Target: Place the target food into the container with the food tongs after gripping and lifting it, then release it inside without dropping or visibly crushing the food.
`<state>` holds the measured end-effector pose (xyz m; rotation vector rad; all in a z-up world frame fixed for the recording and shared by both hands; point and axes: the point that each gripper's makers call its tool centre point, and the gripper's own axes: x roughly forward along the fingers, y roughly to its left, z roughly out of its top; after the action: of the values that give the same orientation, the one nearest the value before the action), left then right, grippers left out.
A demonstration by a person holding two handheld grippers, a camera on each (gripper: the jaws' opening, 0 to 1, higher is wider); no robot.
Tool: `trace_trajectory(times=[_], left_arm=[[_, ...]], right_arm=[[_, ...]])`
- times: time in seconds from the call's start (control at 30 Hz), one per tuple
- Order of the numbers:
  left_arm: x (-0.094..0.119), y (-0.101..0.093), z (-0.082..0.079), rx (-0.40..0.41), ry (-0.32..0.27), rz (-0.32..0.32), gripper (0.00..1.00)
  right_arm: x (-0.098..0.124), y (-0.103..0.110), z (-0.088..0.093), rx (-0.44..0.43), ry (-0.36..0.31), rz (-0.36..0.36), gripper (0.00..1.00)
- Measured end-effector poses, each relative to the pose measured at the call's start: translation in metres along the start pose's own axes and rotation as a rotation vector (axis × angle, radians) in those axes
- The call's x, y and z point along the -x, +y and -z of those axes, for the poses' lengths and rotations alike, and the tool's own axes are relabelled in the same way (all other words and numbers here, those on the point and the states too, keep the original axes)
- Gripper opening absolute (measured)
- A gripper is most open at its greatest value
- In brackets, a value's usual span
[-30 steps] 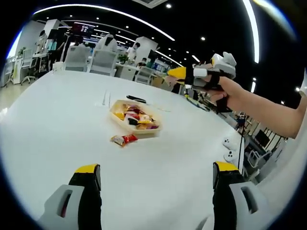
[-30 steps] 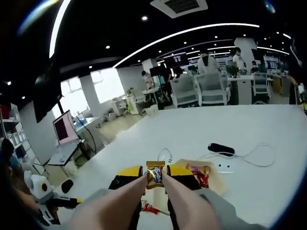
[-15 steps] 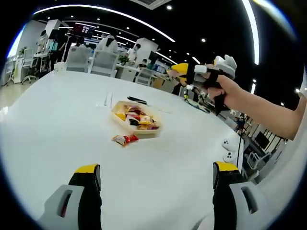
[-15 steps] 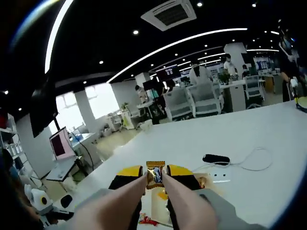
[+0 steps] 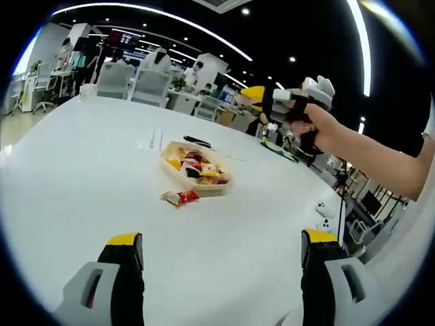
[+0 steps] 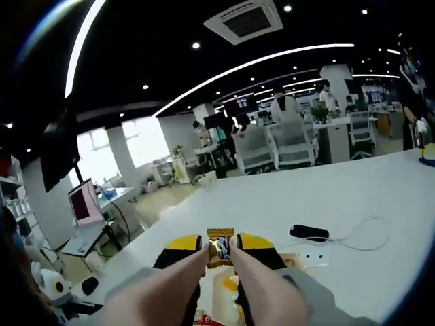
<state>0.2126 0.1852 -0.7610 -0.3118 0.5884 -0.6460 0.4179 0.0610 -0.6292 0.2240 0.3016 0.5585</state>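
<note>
Right gripper (image 6: 219, 250) clamped on a gold-wrapped candy (image 6: 219, 245), lifted above the white table (image 6: 353, 204); in the left gripper view, held in a hand (image 5: 307, 122) up off the table, beyond the tray of snacks (image 5: 196, 168). Left gripper (image 5: 221, 246) low over the table with jaws spread wide, nothing between them. One red-wrapped snack (image 5: 178, 197) lying just beside the tray's near edge

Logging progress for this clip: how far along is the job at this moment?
Done: the right gripper has gripped and lifted a gold-wrapped candy. In hand: it is held high above the snack tray. Left: lowering it into the tray and releasing. A red-wrapped snack lies on the table outside; the left gripper is open.
</note>
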Motion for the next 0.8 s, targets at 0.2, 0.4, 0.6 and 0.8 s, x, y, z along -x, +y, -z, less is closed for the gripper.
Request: trace_trajectory(times=[0.2,0.4,0.6,0.8], left_arm=[[0.0,0.001,0.001,0.004,0.006,-0.003,0.97],[0.0,0.001,0.002,0.01,0.003,0.0,0.97],[0.002,0.002,0.0,0.021,-0.008,0.0,0.97],[0.002,0.005,0.002,0.021,-0.006,-0.001,0.97]], right_arm=[[-0.002,0.011,0.002,0.014,0.003,-0.043,0.22],[-0.003,0.014,0.006,-0.01,0.018,-0.049,0.24],[-0.001,0.009,0.01,-0.021,0.026,-0.031,0.25],[0.002,0.009,0.022,-0.017,0.053,-0.024,0.26]])
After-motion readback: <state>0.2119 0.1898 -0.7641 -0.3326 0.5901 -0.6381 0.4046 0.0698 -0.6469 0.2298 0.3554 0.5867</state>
